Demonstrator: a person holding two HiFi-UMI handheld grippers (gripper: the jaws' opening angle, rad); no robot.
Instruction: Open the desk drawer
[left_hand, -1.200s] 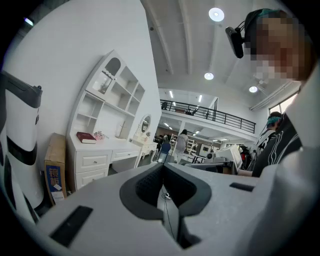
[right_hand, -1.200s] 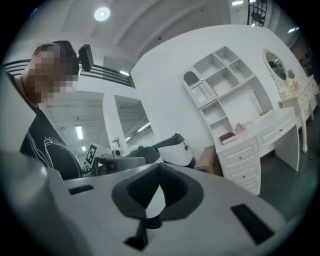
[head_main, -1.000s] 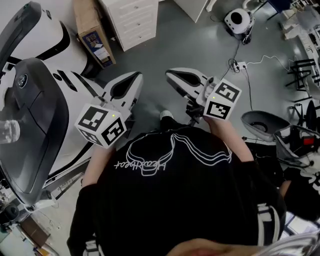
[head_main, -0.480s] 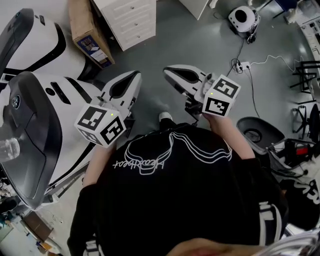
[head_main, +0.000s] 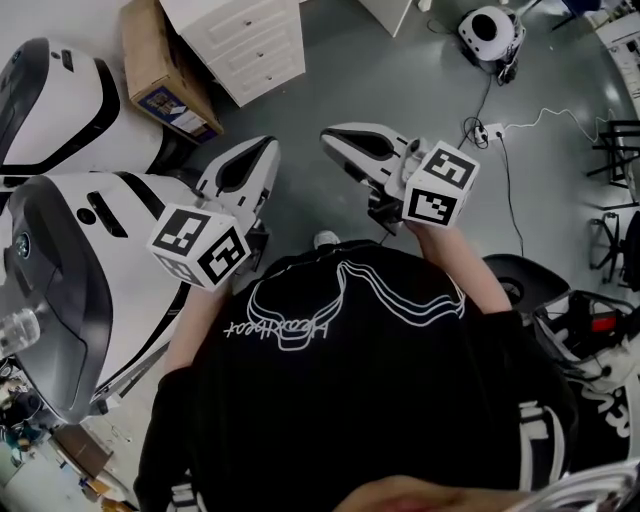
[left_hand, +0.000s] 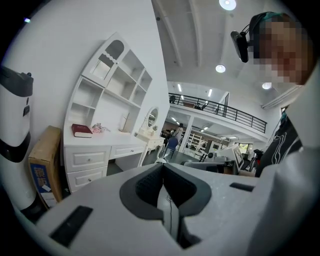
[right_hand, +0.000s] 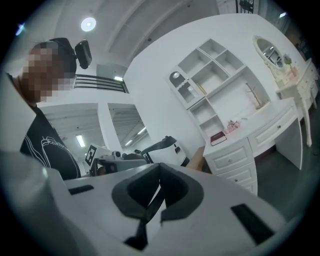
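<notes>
The white desk (head_main: 245, 45) with its stack of drawers stands at the top of the head view, all drawers closed. In the left gripper view the drawers (left_hand: 87, 160) lie left of the jaws, with a red book (left_hand: 81, 130) on the desktop. The right gripper view has the drawers (right_hand: 231, 161) at its right. My left gripper (head_main: 262, 147) and right gripper (head_main: 332, 137) are held side by side in the air in front of the person's chest, well short of the desk. Both are shut with nothing between the jaws.
A cardboard box (head_main: 160, 75) leans beside the desk. Big white and black robot shells (head_main: 60, 250) fill the left. On the grey floor at the right lie a cable with a power strip (head_main: 480, 130), a round white device (head_main: 485, 30) and a dark chair base (head_main: 515, 280).
The person has walked towards the desk: more of the desk and box shows at the top of the head view. Both grippers travelled along, still shut and empty.
</notes>
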